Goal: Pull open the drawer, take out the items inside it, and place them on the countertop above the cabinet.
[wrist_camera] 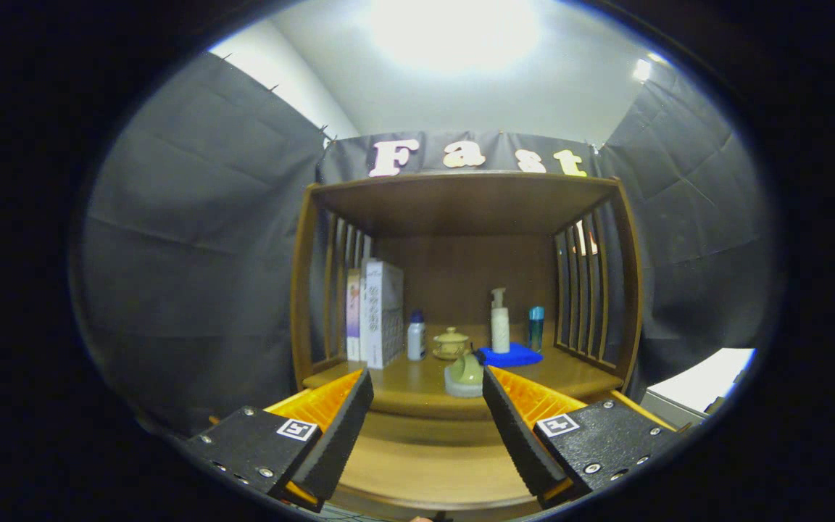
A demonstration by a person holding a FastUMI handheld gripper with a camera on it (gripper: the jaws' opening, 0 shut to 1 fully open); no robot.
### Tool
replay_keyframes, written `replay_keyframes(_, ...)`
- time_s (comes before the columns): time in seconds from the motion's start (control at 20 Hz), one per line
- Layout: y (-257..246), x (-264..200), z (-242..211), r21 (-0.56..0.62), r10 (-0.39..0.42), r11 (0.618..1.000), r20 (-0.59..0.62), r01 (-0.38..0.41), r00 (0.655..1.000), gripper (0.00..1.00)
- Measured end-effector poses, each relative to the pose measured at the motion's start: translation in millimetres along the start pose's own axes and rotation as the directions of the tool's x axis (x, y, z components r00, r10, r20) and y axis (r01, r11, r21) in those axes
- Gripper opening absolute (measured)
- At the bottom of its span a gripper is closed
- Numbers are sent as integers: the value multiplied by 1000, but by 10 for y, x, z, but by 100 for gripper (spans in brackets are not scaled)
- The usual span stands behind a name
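My gripper (426, 377) is open, its black-padded fingers spread wide and level with the front of the wooden cabinet's countertop (577, 370). A pale green, rounded item (467, 373) sits on the countertop near its front edge, just ahead of the fingers and close beside the right fingertip (493, 388); neither finger presses on it. Below the countertop's edge, between the fingers, lies a lighter wooden surface (425, 471); it looks like the pulled-out drawer, but I cannot tell for sure, and no items show on it.
Under the upper shelf (461, 199), the countertop carries upright books (377, 315) at the left, a small white bottle (416, 337), a lidded yellow cup (451, 342), a pump bottle (499, 322) on a blue cloth (512, 355), and a blue bottle (536, 328). Slatted sides close both ends.
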State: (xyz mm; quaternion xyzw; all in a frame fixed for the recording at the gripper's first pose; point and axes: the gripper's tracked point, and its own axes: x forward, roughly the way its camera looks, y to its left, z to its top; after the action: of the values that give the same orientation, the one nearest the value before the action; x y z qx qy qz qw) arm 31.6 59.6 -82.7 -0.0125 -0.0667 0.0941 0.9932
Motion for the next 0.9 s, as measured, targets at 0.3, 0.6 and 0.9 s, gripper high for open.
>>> replay_keyframes(0.3, 335, -584, -634, -41, 70, 996, -106, -75, 992, 95)
replay_keyframes(0.6, 234, -725, -1039, -37, -2, 999, -209, -5, 978, 95)
replay_keyframes(0.9, -23, -694, -1327, 12, -117, 992, -292, 126, 949, 94)
